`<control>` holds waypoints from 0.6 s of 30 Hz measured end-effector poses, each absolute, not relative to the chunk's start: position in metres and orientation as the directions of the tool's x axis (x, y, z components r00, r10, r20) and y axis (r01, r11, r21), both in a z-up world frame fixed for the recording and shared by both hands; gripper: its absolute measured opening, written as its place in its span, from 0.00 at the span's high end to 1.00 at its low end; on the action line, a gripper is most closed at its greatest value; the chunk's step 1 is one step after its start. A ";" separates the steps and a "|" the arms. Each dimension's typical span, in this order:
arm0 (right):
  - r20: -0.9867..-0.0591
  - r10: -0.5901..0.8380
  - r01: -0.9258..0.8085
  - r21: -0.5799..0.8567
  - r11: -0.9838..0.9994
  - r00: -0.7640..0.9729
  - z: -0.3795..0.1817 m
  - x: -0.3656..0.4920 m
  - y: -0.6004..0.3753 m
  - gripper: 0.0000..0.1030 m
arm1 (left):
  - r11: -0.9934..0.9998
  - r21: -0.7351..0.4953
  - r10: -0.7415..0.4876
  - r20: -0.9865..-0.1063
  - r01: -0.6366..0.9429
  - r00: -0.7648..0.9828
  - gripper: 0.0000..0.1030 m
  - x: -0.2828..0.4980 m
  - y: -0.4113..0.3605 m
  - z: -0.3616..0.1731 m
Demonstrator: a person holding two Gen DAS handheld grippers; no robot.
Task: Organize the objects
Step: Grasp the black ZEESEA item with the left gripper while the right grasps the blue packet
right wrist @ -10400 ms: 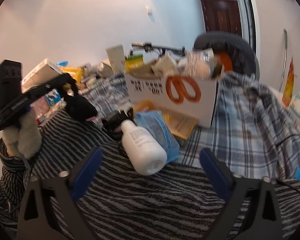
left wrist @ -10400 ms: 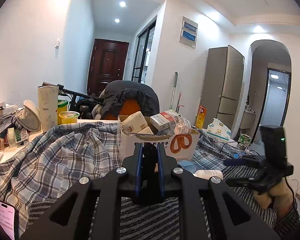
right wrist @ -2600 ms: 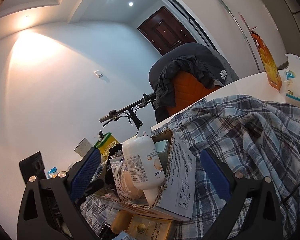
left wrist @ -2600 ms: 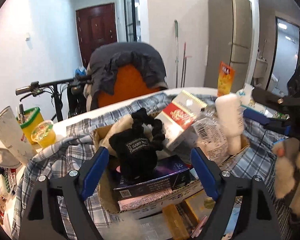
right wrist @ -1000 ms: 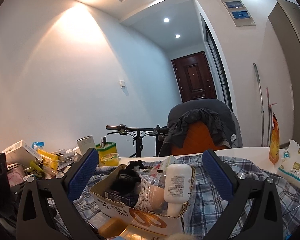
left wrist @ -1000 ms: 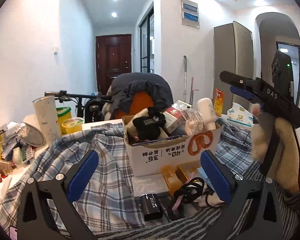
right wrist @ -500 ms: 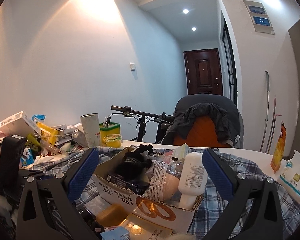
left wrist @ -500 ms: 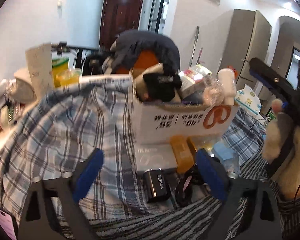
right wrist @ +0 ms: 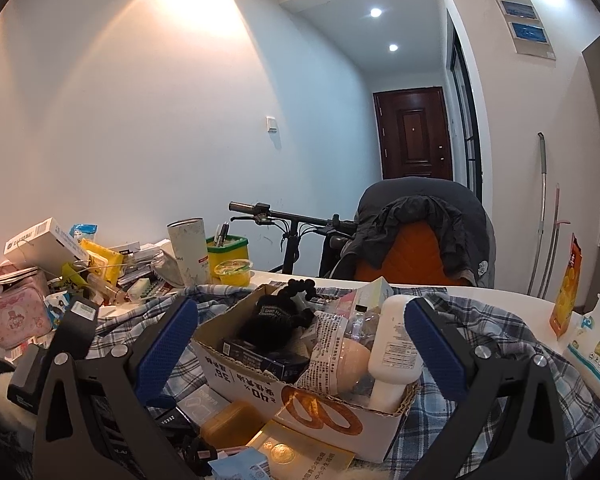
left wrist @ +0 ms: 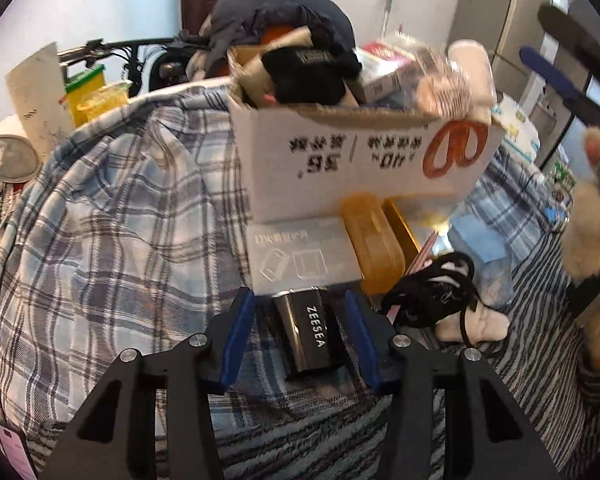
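A small black box marked ZEESEA (left wrist: 308, 336) lies on the checked cloth in front of the white cardboard box (left wrist: 340, 168). My left gripper (left wrist: 300, 336) points down over it with a blue pad on each side; the jaws are closing, and a thin gap still shows between the pads and the black box. In the right wrist view my right gripper (right wrist: 300, 344) stands wide open and holds nothing, with the filled cardboard box (right wrist: 260, 384) behind it. That box holds a white lotion bottle (right wrist: 396, 352), a black fabric item (right wrist: 276, 320) and several packets.
A clear flat case (left wrist: 300, 256), an amber case (left wrist: 374, 252) and a black cord bundle (left wrist: 432, 292) lie close around the black box. A cluttered pile (right wrist: 80, 264), a tall cup (right wrist: 188, 248) and a yellow tub (right wrist: 228, 256) fill the table's left. A chair with a jacket (right wrist: 420, 232) stands behind.
My left gripper has sunk and tipped down toward the table, and its jaws have narrowed around the black ZEESEA box. The right gripper's view has shifted only a little.
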State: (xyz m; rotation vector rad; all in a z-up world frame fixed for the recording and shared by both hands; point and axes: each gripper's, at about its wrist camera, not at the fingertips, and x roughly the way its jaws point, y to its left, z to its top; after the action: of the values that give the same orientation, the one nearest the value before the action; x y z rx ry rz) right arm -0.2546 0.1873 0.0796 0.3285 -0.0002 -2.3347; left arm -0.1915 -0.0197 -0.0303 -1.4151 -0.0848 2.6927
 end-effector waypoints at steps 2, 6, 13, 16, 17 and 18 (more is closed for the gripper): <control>-0.242 -0.699 0.701 0.095 -0.707 -0.673 0.079 -0.255 0.186 0.00 | -0.994 -0.092 0.107 -0.831 -0.054 -0.546 0.56 -0.194 -0.020 -0.034; -0.248 -0.700 0.703 0.091 -0.705 -0.670 0.078 -0.254 0.184 0.00 | -0.995 -0.086 0.098 -0.844 -0.047 -0.527 0.65 -0.197 -0.020 -0.038; -0.236 -0.704 0.705 0.096 -0.703 -0.670 0.080 -0.253 0.186 0.00 | -0.986 -0.146 0.162 -0.776 -0.076 -0.610 0.67 -0.184 -0.025 -0.023; -0.229 -0.708 0.706 0.107 -0.700 -0.668 0.081 -0.253 0.189 0.00 | -0.981 -0.169 0.188 -0.731 -0.092 -0.656 0.67 -0.177 -0.028 -0.013; -0.228 -0.711 0.707 0.112 -0.698 -0.665 0.082 -0.253 0.190 0.00 | -0.980 -0.177 0.195 -0.721 -0.096 -0.665 0.67 -0.176 -0.029 -0.010; -0.226 -0.716 0.711 0.119 -0.693 -0.661 0.083 -0.253 0.191 0.00 | -0.977 -0.190 0.207 -0.706 -0.100 -0.677 0.67 -0.174 -0.030 -0.007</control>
State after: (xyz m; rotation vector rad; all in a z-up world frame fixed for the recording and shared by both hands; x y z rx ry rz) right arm -0.2531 0.1910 0.0831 0.3261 -0.0260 -2.3144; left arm -0.1743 -0.0299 -0.0071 -1.1720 -0.2023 2.7249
